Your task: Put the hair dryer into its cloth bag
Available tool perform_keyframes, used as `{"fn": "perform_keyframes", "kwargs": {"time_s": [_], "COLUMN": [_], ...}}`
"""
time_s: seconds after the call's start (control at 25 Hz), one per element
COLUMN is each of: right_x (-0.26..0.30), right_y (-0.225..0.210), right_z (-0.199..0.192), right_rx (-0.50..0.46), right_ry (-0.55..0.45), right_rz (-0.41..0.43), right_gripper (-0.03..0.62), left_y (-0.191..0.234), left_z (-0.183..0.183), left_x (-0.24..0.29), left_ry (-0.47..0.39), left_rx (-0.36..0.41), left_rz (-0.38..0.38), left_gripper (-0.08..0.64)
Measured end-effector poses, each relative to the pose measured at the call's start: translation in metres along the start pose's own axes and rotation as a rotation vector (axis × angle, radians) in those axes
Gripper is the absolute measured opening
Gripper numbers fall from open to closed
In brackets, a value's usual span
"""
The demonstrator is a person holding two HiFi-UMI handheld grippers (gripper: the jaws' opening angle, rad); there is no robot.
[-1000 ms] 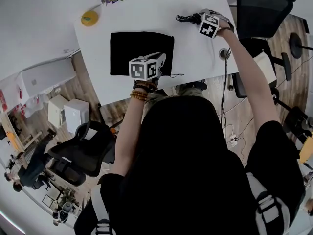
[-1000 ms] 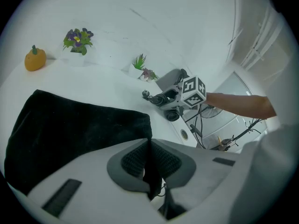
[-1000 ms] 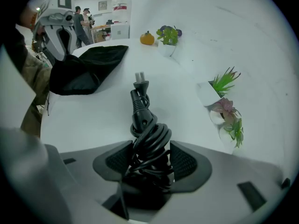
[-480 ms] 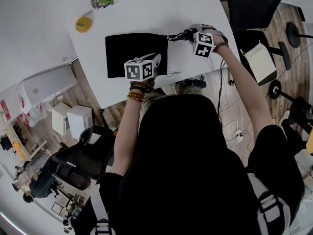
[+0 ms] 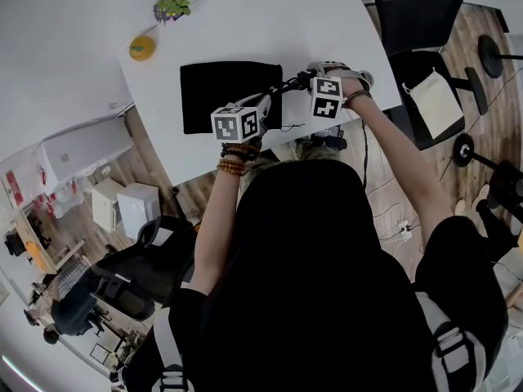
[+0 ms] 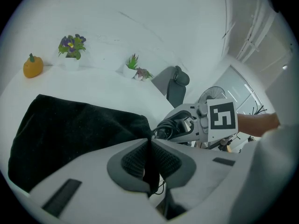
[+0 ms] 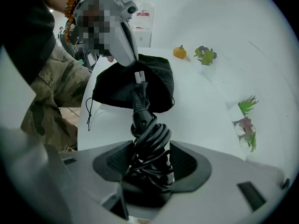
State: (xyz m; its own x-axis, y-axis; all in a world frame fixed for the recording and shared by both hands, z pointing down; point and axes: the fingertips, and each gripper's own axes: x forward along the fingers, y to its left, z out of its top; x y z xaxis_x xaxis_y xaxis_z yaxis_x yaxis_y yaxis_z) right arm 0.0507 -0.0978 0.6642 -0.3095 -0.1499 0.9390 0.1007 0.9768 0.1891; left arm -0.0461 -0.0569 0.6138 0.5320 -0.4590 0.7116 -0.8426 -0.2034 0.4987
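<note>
1. Right gripper view, nearest: one right gripper (image 7: 150,161), jaws wide apart and pressed on one black hair dryer (image 7: 148,141), whose cord is wound round the gripped part.
2. Just ahead of those jaws: the dryer's long axis runs straight out along the gripper, with one plug (image 7: 138,77) foremost.
3. Directly ahead, under the plug: one black cloth bag (image 7: 159,85) lies flat on the white table (image 7: 210,111). One drawstring (image 7: 88,110) trails off to the gripper's left.
4. At the bag's near edge, just beside the plug: one left gripper (image 6: 150,167), jaws almost together, pinching the cloth hem. This hand is the one already on the bag.
5. Judgement: the dryer is aligned with the bag but not yet inside. Entry depends on the pinched hem being lifted to open the mouth along that same axis. Whether the mouth is open cannot be told.
6. Beyond the bag: one orange ornament (image 7: 179,52) and one purple-flowered plant (image 7: 204,55).
7. Farthest, to the gripper's right: one green plant (image 7: 247,104) and one reddish plant (image 7: 244,125), side by side.
</note>
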Motion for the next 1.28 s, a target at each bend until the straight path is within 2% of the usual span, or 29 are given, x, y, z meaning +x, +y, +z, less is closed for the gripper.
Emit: {"fn": "perform_keyframes", "kwargs": {"time_s": [0.2, 0.4, 0.48, 0.64, 0.8, 1.08, 1.16, 1.28], "right_x": [0.008, 0.018, 0.015, -0.011, -0.041, -0.045, -0.039, -0.035], "right_y": [0.022, 0.030, 0.033, 0.022, 0.021, 0.008, 0.012, 0.015], "right_z": [0.025, 0.042, 0.041, 0.025, -0.011, -0.061, -0.063, -0.060], "right_rx": [0.011, 0.024, 0.042, 0.228, 0.406, 0.959, 1.020, 1.004], "right_ry": [0.012, -0.032, -0.077, -0.223, -0.353, -0.526, -0.536, -0.528], "right_rz": [0.038, 0.066, 0.065, 0.029, 0.002, 0.086, 0.135, 0.158], "right_gripper": [0.259, 0.261, 0.264, 0.285, 0.296, 0.298, 0.296, 0.296], "left_y": [-0.009, -0.008, -0.007, -0.005, -0.005, -0.006, -0.006, -0.007], "left_z": [-0.005, -0.003, -0.004, -0.004, -0.004, -0.005, -0.006, -0.008], "left_x": [-0.003, -0.001, -0.001, -0.001, 0.000, 0.002, 0.002, 0.004], "left_ry": [0.000, -0.002, -0.004, -0.005, -0.003, 0.012, 0.019, 0.022], "left_rx": [0.019, 0.019, 0.014, 0.007, 0.005, 0.004, 0.006, 0.009], "left_rz": [-0.011, -0.014, -0.015, -0.014, -0.020, -0.027, -0.026, -0.026], "left_gripper": [0.040, 0.040, 0.040, 0.040, 0.040, 0.040, 0.040, 0.040]}}
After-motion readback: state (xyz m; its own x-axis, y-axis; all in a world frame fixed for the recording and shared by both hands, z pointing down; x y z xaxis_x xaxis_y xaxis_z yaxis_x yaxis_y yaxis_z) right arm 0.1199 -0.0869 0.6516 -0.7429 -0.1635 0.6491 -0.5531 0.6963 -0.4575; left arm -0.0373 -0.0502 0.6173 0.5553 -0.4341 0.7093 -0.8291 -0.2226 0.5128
